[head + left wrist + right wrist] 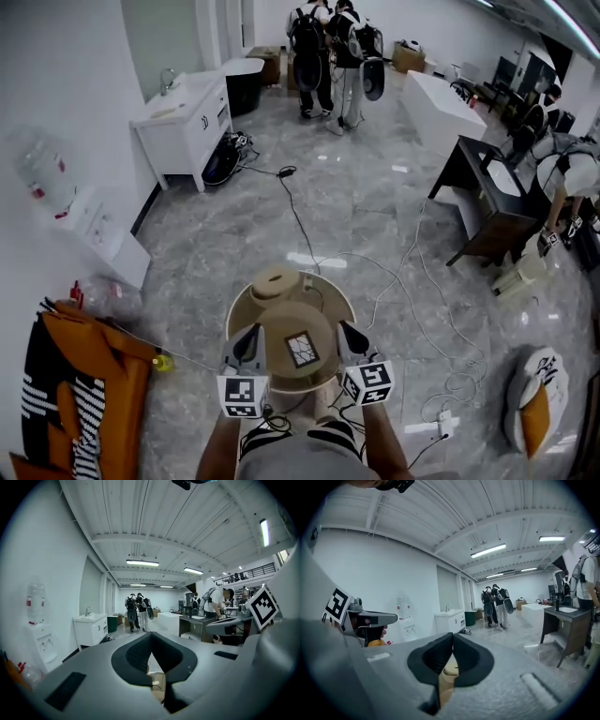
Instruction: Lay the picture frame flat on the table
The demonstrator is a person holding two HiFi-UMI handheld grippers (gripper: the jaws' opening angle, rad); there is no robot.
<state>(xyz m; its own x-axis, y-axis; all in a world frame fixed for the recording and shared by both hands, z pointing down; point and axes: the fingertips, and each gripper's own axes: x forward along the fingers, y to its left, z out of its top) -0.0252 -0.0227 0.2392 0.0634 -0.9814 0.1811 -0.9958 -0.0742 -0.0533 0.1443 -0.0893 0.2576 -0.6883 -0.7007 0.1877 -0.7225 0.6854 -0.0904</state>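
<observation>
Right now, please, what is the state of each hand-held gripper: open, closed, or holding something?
Left hand-held gripper: closed, nothing between the jaws.
Right hand-held gripper: closed, nothing between the jaws.

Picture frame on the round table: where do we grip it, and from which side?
The picture frame seems to lie flat, face up and slightly askew, on the round table. Come straight down and pinch two opposite outer borders, with the jaws turned to match the skew. No edge overhangs, so a side approach looks blocked.
</observation>
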